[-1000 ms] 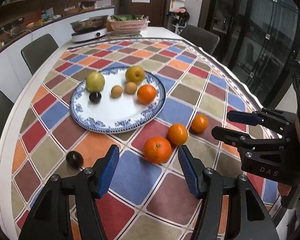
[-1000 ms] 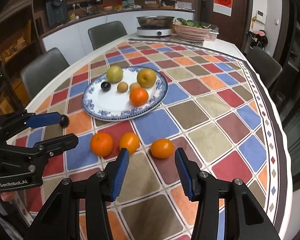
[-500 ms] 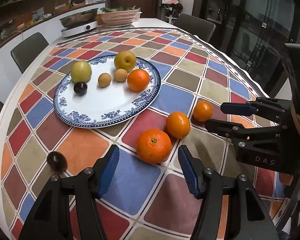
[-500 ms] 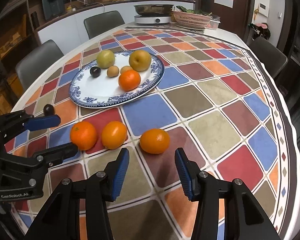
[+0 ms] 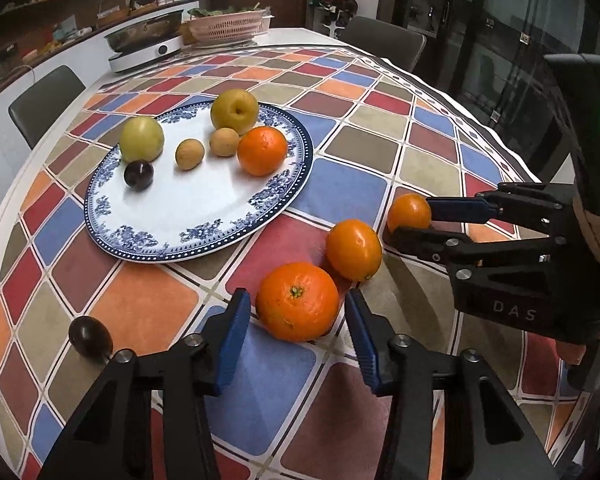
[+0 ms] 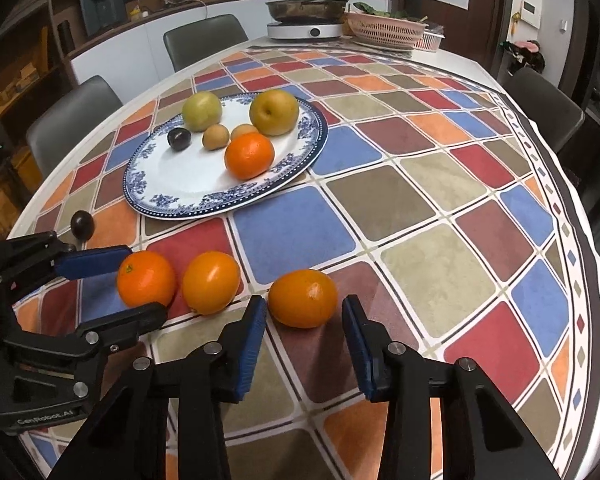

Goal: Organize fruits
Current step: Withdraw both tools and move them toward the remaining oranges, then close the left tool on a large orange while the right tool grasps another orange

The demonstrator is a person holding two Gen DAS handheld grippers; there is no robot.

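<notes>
Flanking oranges [image 5: 353, 249], plate [image 5: 236, 236] beyond

Your left gripper [image 5: 296, 316] straddling the nearest orange [image 5: 297, 301], a second orange [image 5: 353, 249] just beyond it, a third [image 6: 302, 298] between your right gripper's [image 6: 304, 334] fingers, plate [image 5: 204, 236] behind them, plum [image 5: 90, 342] left on the tablecloth [image 5: 348, 184].

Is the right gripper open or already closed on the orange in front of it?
Open. The right gripper has a blue pad on each side of the orange, with visible gaps between pads and fruit.
</notes>
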